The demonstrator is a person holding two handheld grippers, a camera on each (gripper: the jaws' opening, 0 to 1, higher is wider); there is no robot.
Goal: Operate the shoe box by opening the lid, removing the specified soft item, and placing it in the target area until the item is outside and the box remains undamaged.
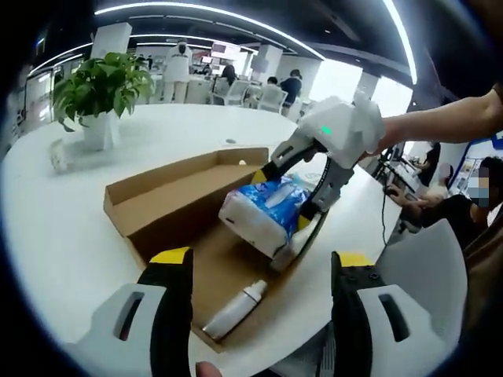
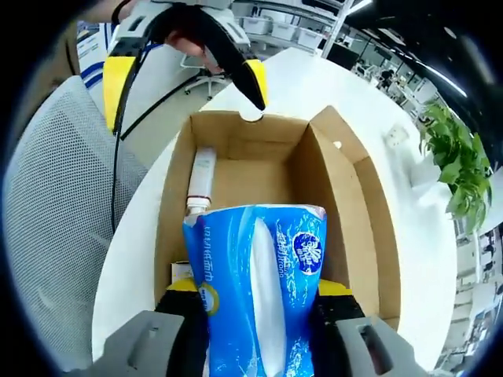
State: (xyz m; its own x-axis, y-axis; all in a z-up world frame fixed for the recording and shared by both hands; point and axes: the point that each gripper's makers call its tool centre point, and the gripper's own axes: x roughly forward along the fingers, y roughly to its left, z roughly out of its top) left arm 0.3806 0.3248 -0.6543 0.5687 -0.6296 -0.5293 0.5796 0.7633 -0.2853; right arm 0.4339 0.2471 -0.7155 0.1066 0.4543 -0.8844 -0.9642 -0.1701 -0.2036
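- Lifting stage, by my reading: the right claw holds the tissue pack just above the floor of the shoe box, which lies open on the white counter.
- Risk 1: the pack is soft and pinched near one end, so it may sag or slide out of the jaws and drop back into the box. Cause would be a fast or tilted lift.
- Risk 2: the pack's lower edge sits close to the near box wall; dragging it sideways instead of up could catch the cardboard and bend or tear it.
- Risk 3: a white bottle lies on the box floor, near the corner closest to the left claw; a low sweep could knock it.
- Right claw: jaws narrowed onto the pack, one on each side, yellow pads pressing the wrapper. In the right gripper view the pack rises between the jaws, with the bottle behind it along the box wall.
- Left claw: jaws wide apart, holding nothing, hanging over the near end of the box without touching it. In the right gripper view it hovers just past the far box wall.
- Potted plant stands on the counter well beyond the box.
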